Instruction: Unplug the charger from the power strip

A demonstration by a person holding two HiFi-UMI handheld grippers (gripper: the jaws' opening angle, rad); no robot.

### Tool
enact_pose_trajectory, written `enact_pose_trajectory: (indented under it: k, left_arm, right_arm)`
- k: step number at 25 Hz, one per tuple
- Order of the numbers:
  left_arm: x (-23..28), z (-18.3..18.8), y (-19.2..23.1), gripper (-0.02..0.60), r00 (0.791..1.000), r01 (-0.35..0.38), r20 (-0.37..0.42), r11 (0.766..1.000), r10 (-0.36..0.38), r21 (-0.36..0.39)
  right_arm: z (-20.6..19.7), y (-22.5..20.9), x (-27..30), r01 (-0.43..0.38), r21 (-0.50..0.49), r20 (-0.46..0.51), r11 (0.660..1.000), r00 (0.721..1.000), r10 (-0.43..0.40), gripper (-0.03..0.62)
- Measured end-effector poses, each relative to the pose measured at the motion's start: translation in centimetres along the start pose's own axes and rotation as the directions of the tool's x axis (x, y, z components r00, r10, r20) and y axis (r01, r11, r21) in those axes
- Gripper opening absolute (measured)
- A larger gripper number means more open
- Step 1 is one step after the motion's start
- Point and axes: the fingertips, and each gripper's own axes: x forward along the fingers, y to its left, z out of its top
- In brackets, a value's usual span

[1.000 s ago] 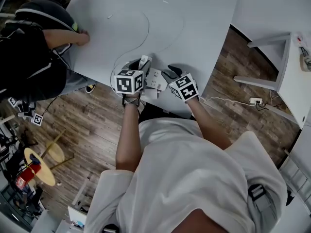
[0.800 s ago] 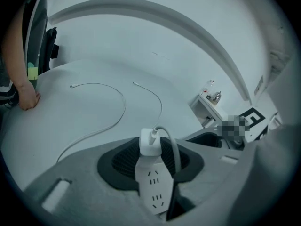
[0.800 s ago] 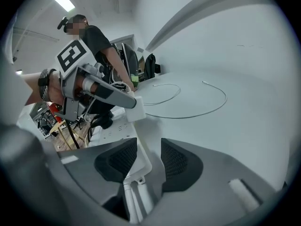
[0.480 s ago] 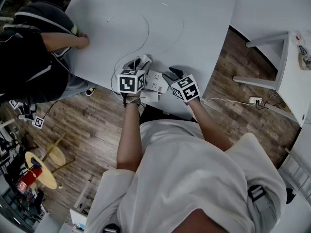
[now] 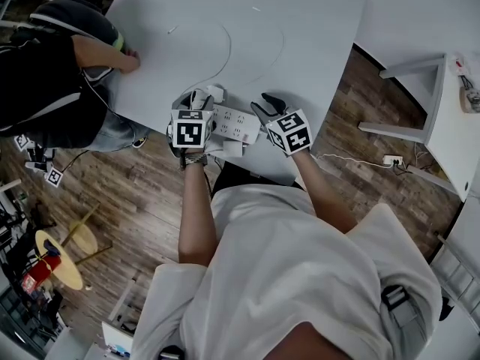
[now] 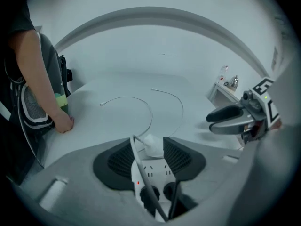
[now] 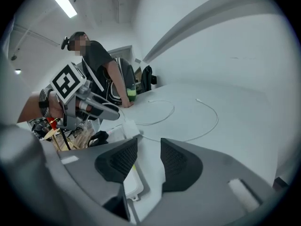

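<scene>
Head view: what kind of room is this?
Probably a workroom or lab: a big white table with a power strip and loose cables, a wood floor, and another person at the table.

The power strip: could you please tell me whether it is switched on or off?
On, it appears: a small red light glows on the white face of the power strip in the left gripper view.

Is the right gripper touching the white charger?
Apart. The head view shows the right gripper at the power strip's opposite end from the white charger.
</scene>
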Motion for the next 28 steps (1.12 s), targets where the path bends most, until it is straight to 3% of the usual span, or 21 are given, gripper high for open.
enact_pose_trajectory:
  k: [3,6,9,14,18,28]
  left_arm:
    - [-1.5,0.0,1.4,0.187,0.998,-0.067,-0.007,0.997,0.067,0.023]
    - [-3.5,1.6,2.6,0.187,0.989,-0.133,0.067,0.991,0.131,0.020]
    - [-5.3,3.8,2.5,0.186,0.975,-0.138,0.174,0.990,0.139,-0.018]
    - [-8.5,6.9,1.1,0.081,0.940,-0.108,0.318,0.993,0.120,-0.056]
    - [-12.2,9.7,0.6,0.004,0.891,-0.114,0.435,0.992,0.129,-0.060]
    - [-22.3,16.5,-1.1,0.004,0.742,-0.176,0.655,0.984,0.143,-0.015]
  right_arm:
    - [3.1,0.0,-0.9,0.006,-0.025,0.067,1.000,0.998,-0.004,0.158]
    - [6.3,0.2,-2.0,0.010,-0.052,0.132,0.999,0.991,-0.003,0.155]
    - [9.1,0.5,-3.0,0.016,-0.075,0.189,0.997,0.982,-0.002,0.147]
    - [13.6,1.0,-5.9,0.055,-0.107,0.298,0.993,0.954,-0.021,0.066]
    - [17.6,1.5,-8.8,0.089,-0.146,0.394,0.985,0.919,-0.024,0.017]
    - [25.6,3.9,-16.4,0.165,-0.230,0.575,0.959,0.818,-0.003,0.003]
